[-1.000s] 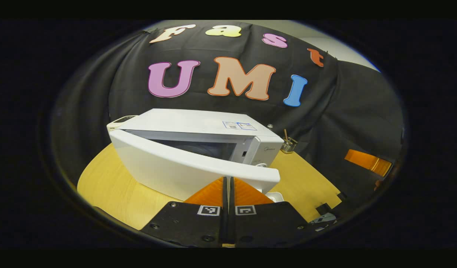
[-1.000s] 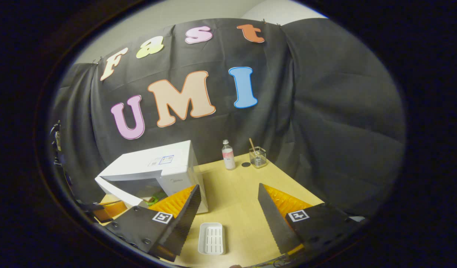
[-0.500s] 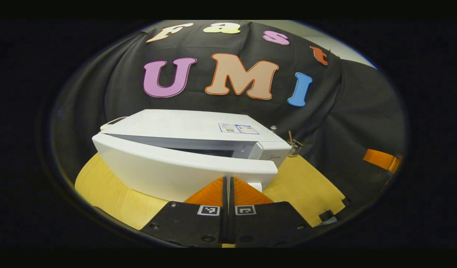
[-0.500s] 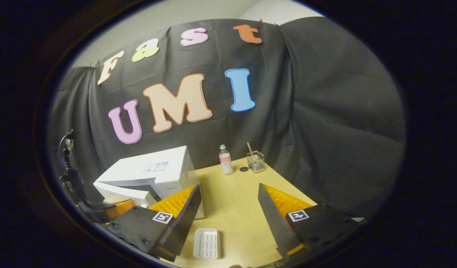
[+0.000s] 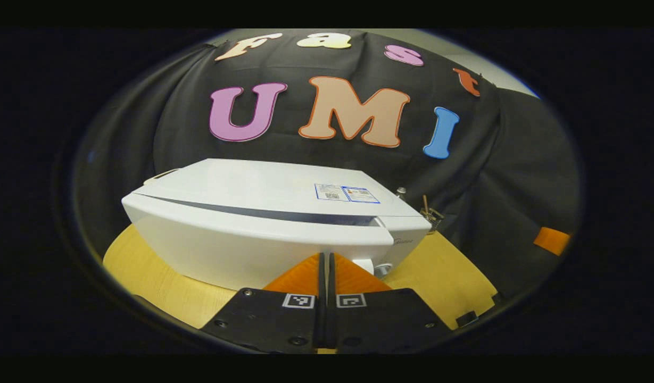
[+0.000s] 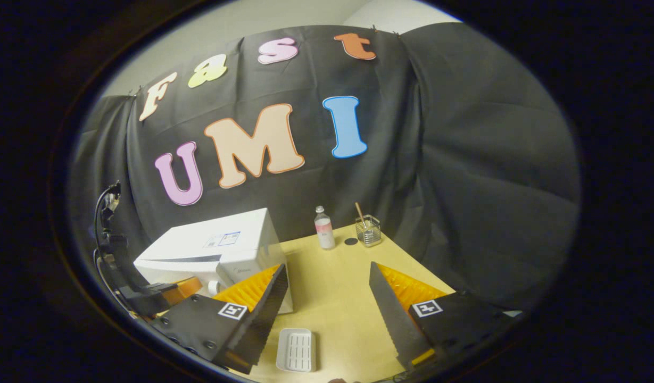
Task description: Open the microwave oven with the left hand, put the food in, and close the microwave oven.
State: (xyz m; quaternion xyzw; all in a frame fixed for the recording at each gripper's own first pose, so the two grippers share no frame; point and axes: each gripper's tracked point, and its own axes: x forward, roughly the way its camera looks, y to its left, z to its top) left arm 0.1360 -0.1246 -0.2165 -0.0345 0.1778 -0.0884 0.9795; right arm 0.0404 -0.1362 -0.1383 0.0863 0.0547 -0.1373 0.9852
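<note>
White microwave oven (image 5: 263, 213) sits on the yellow wooden surface (image 5: 146, 271), toward its left side in the right gripper view, backed by the black cloth wall. Door (image 5: 241, 242) nearly flush with the body; a thin dark seam shows along its top edge in the left gripper view. Left gripper (image 5: 327, 263) clenched, fingers pressed together with nothing between them, tips right at the lower front of the door; contact cannot be confirmed. In the right gripper view the left gripper (image 6: 167, 292) shows at the microwave's front, dark cable trailing up behind it. Right gripper (image 6: 327, 287) released, fingers spread wide and holding nothing, hanging over the bare surface to the right of the microwave. White slotted tray (image 6: 296, 349), empty, lies on the surface near its front edge, below and between the right gripper's fingers. At the back edge: small clear bottle (image 6: 324, 229) with a pale label, a dark disc (image 6: 351, 241) just beside it, then a glass jar (image 6: 369, 231) with a stick leaning in it. Food cannot be seen behind the door.
</note>
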